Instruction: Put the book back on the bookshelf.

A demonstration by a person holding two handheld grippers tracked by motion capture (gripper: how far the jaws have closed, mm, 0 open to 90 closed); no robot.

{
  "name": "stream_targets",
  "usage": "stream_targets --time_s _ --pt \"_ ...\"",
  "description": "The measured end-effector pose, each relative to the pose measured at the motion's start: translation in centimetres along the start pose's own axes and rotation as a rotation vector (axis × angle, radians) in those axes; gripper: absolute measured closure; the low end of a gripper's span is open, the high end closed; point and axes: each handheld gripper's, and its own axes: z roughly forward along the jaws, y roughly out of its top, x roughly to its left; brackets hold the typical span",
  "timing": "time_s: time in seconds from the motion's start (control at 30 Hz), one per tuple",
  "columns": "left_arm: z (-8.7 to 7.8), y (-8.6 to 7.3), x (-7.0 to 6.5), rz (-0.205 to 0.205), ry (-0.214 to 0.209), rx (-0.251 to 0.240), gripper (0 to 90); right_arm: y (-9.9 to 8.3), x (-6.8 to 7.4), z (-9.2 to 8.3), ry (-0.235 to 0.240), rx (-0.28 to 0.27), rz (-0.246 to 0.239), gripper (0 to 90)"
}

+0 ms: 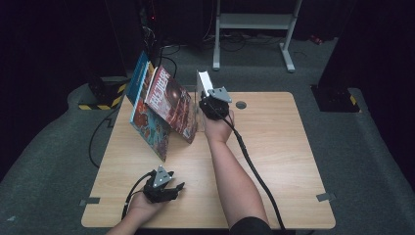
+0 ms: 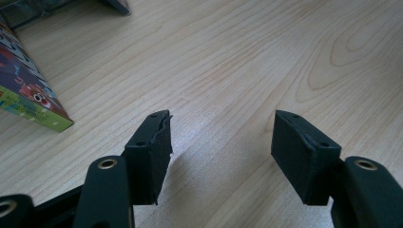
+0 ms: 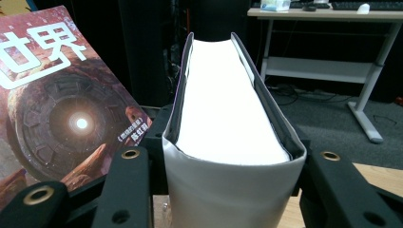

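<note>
High view showed the right tongs [image 1: 209, 100] clamping the upright white book [image 1: 204, 81] near the counter's [image 1: 274, 147] far edge, where a slip could topple it onto the leaning books [image 1: 164, 105], while the left tongs [image 1: 169, 188] gaped idle.

The right gripper [image 1: 209, 100] stands at the far edge of the table [image 1: 274, 147], with an upright book [image 1: 204, 83] between its jaws, spine toward the claw and pages running away from it. Just left of that claw two further books [image 1: 169, 105] lean side by side, the nearer one [image 3: 62, 104] close beside the held book. Behind the claw, beyond the table, stands a desk frame [image 1: 254, 22] on the floor. The left gripper [image 1: 164, 188] rests near the front edge, well apart, with bare table between its jaws and a book corner [image 2: 33, 102] ahead to its left.
</note>
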Motion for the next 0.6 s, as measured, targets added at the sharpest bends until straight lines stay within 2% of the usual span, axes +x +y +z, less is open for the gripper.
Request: stream_targets --time_s 0.23,0.6 --pt "-0.06 -0.01 0.07 0.004 0.001 0.0 39.0 -0.08 0.25 0.17 -0.022 -0.026 -0.001 54.1" --pt "-0.04 -0.03 0.02 0.0 -0.002 -0.003 39.3 -0.15 0.7 0.62 -0.049 -0.038 -0.005 53.9"
